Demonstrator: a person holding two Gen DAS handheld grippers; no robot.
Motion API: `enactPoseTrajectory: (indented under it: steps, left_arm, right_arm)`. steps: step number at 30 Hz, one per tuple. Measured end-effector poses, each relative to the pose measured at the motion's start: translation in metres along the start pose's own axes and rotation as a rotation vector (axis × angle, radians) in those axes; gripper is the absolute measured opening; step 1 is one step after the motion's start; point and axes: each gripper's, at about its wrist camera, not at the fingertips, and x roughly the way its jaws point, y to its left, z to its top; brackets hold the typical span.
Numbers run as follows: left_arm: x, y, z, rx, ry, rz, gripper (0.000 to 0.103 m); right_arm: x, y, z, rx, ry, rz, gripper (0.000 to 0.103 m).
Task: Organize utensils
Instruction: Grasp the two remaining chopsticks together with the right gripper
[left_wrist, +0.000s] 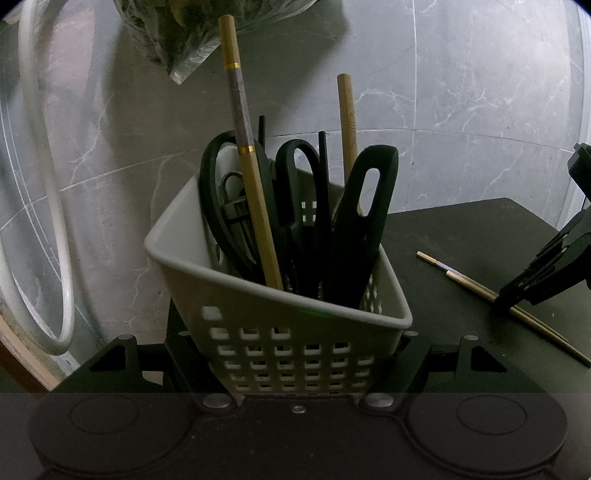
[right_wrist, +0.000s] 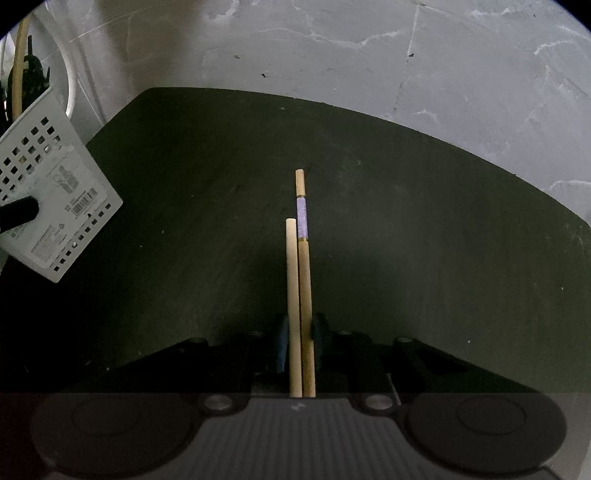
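1. While the left gripper (left_wrist: 299, 354) clamps the basket (left_wrist: 280, 321) tilted, keep it steady
2. Right gripper (right_wrist: 298, 332) nipped narrow on two chopsticks (right_wrist: 300, 280) lying on the dark table (right_wrist: 406, 221) — lift both evenly
3. Basket sits at 10 o'clock — drop ends in beside the scissors (left_wrist: 295, 192)

You are in a home kitchen: ahead of your left tool stand a utensil caddy (left_wrist: 280, 295) and marble-look tiles (left_wrist: 461, 92).
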Motion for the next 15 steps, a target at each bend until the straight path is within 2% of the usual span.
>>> enactPoseTrajectory:
  steps: [5,15]
  left_arm:
    - [0.0004,0.0002,0.0001,-0.002,-0.001,0.001,0.077]
    - [0.0002,0.0006,-0.0003,-0.004,-0.002,0.001,0.077]
  right_arm:
    - [-0.0002,-0.0013,0.0018,-0.007,0.002,0.0,0.015]
    - [-0.0022,-0.0025,-0.002,0.036,-0.008,0.023,0.014]
